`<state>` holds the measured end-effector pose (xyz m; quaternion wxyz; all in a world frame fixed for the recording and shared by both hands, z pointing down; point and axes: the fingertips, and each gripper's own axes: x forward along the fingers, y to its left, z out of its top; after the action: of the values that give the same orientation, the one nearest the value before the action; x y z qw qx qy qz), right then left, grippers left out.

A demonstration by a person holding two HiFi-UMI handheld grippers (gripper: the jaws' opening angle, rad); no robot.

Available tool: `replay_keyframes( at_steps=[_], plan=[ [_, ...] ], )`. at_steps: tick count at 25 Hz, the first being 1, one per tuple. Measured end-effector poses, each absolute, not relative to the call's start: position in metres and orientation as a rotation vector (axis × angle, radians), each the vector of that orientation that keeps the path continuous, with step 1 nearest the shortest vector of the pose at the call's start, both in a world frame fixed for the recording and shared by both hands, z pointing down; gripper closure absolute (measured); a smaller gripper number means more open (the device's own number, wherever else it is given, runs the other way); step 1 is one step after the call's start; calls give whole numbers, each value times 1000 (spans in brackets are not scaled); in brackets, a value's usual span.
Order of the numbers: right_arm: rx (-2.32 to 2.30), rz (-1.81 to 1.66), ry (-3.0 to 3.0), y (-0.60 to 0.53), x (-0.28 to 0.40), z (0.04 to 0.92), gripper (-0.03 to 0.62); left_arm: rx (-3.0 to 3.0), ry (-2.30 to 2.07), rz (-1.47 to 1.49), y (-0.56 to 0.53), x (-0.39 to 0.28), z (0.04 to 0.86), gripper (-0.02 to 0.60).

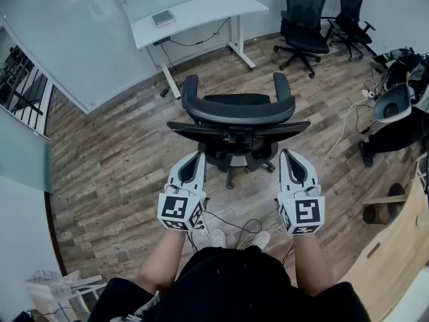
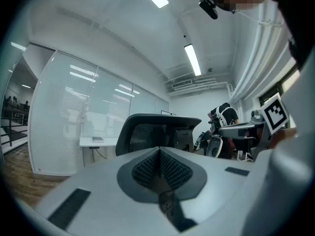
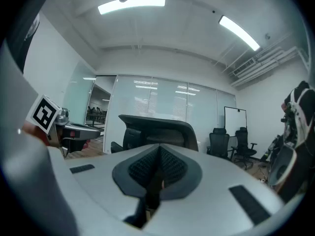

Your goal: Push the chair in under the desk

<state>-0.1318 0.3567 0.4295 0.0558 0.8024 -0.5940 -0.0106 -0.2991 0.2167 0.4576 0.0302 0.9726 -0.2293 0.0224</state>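
left claw (image 1: 198, 155): jaws pressed together, nothing held | right claw (image 1: 285, 154): jaws likewise together, empty (the two sit side by side) | black mesh-backed swivel office chair (image 1: 238, 113): just ahead of both tips, backrest toward them, apart | white curved-top desk (image 1: 201, 11): well beyond chair

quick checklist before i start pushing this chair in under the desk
1. Left gripper shut, empty: ok.
2. Right gripper shut, empty: ok.
3. Grippers touching chair back: not ok, both are short of it.
4. Chair lined up with desk: not ok, desk lies ahead, slightly left.
5. Floor between them: ok, nothing seen in the way.
6. Cables by the feet: not ok, could snag a step.
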Motion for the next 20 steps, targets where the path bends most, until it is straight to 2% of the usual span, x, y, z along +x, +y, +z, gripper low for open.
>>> replay_keyframes(
  at_steps=[18,20],
  plan=[
    [2388,-143,-1608,357,-147,436,588,3104,-677,232,202,-303,466,568],
    [2347,-136,-1615,355,-152,439,532,3162,-670,260,201,-304,463,559]
  ],
)
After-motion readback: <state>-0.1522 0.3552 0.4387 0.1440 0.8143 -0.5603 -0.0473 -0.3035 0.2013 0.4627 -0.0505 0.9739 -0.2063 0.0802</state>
